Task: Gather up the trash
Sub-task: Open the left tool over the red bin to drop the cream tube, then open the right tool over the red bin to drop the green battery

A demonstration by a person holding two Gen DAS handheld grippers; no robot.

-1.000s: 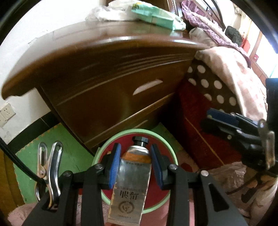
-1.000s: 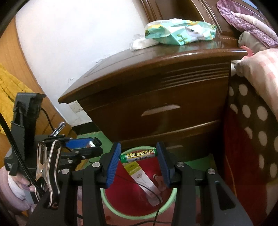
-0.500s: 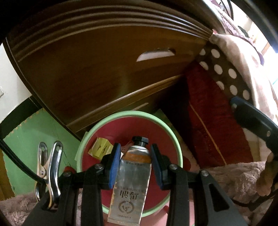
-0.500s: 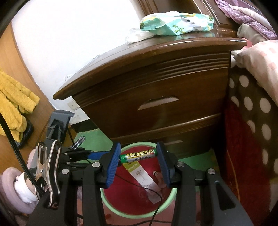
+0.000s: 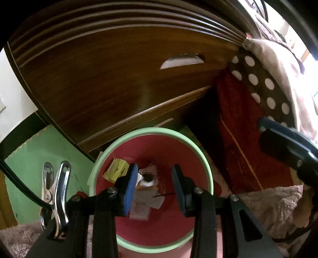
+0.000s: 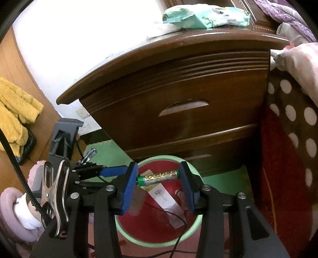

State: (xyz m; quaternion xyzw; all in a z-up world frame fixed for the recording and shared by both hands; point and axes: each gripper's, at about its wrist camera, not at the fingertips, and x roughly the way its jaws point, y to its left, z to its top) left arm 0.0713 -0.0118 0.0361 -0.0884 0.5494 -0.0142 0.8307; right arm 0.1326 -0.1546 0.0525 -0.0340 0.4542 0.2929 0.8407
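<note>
- Jaws of the left gripper (image 5: 155,188) have just been opening and stand apart with nothing pressed between the blue pads; the silver squeeze tube with a black cap (image 5: 144,195) lies below them on the floor of the red plastic bin with a pale green rim (image 5: 200,150)
- Clamped end to end between the pads of the right gripper (image 6: 159,185) is a green and yellow cylindrical battery (image 6: 158,177), its long axis running straight across the gap from pad to pad
- That battery hangs over the far part of the red bin (image 6: 139,237), inside its rim, so the drop path reads as straight down; I judge that a plain parting of the pads should be enough
- Down in the bin lie a yellow card tag (image 5: 116,171), a white card strip (image 6: 165,200) and a thin black wire (image 6: 178,222), all loose below the battery
- Of the two hands, the right one carries the only piece of trash not yet in the bin
- Behind the bin stands a dark brown wooden nightstand (image 6: 198,89) with a crumpled mint green wrapper (image 6: 204,17) on top, well apart from both grippers
</note>
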